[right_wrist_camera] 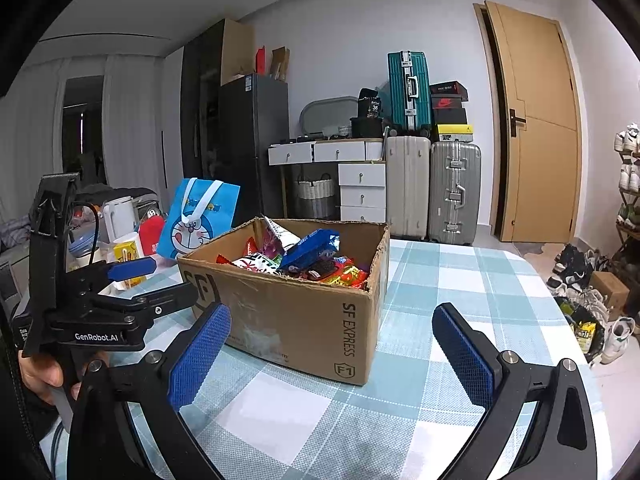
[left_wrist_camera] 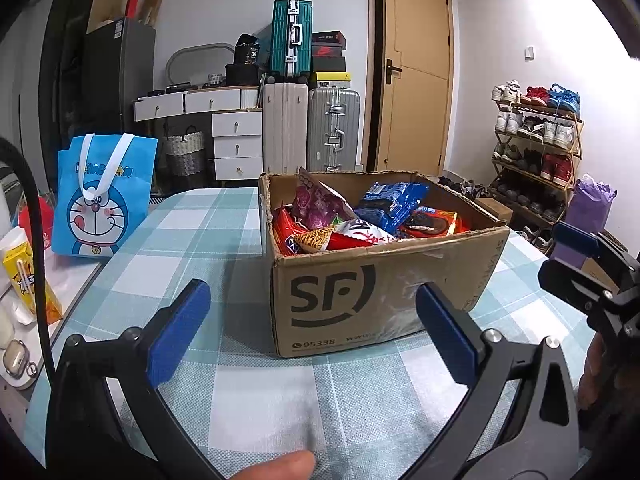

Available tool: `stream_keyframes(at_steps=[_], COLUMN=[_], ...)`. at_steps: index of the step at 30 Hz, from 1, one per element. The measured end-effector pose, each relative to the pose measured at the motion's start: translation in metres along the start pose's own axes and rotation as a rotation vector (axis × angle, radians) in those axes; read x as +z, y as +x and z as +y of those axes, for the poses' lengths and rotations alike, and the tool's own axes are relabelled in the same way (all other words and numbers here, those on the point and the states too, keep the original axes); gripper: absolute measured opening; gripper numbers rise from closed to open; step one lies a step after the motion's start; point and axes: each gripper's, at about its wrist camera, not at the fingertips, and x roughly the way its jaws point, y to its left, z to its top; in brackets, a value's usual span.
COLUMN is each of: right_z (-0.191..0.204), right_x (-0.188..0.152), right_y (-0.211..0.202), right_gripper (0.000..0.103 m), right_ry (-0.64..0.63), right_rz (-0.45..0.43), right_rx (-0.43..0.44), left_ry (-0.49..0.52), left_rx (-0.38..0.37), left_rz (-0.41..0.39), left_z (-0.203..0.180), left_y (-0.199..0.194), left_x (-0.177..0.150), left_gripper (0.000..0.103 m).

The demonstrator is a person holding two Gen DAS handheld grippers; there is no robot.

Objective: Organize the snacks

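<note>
A brown SF cardboard box stands open on the checked tablecloth. Inside it lie several snack packets: a purple one, a blue one and red ones. My left gripper is open and empty, just short of the box's front left corner. My right gripper is open and empty too, facing the box's near right corner. In the left wrist view, a blue finger of the right gripper shows at the right edge. In the right wrist view, a finger of the left gripper shows at the left.
A blue cartoon tote bag stands left of the box. At the table's left edge are a yellow carton, an earbuds case and a white kettle. Suitcases, a door and a shoe rack stand behind.
</note>
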Motion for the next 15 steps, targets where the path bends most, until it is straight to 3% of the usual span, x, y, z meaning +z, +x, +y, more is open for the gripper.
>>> stream_keyframes(at_steps=[15], right_z=[-0.001], right_x=[-0.0007], right_y=[0.0003], right_gripper=[0.103], right_ry=[-0.003], right_rz=[0.0], right_rx=[-0.002], left_ry=[0.0], left_rx=[0.001], left_rz=[0.0], left_z=[-0.0001], left_y=[0.0004], left_x=[-0.0007], left_gripper=[0.103])
